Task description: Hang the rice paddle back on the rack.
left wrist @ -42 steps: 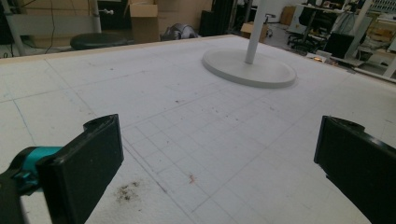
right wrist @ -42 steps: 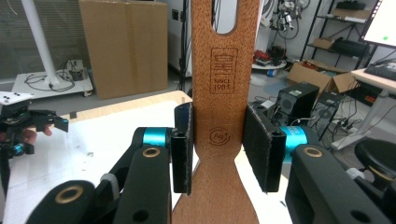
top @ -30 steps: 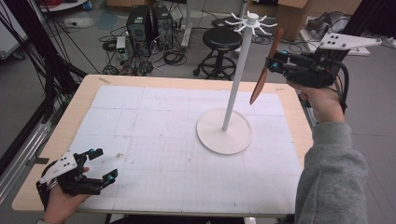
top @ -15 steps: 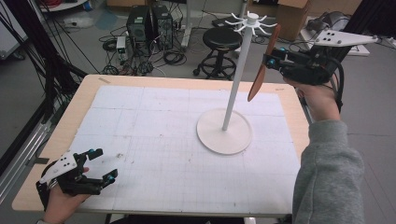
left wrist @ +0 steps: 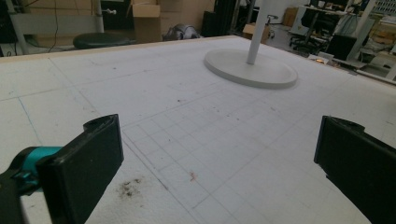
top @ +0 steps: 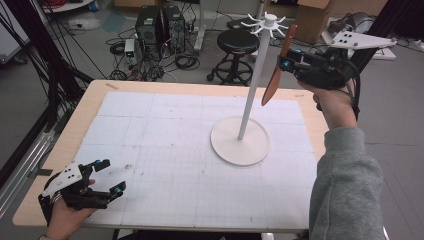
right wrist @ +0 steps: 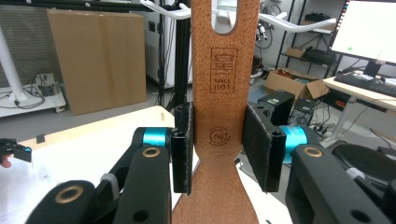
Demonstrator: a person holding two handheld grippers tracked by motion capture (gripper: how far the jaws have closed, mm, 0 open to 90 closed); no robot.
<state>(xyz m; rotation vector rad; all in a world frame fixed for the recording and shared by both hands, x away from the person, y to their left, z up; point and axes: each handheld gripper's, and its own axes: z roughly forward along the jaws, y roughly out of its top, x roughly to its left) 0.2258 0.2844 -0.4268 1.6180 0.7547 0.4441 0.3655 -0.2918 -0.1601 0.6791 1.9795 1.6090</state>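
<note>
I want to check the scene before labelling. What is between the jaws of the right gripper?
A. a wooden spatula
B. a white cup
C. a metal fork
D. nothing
A: in the right gripper view, the right gripper clamps the wooden spatula by its handle, near the white stand.

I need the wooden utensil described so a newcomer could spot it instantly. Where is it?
Start at the white stand with its tall pole on the table's far right part. Just right of the pole's hooked top, the right gripper holds the wooden spatula by its neck, hanging slot uppermost. It is the one reddish-brown, flat wooden piece among white and black hardware.
</note>
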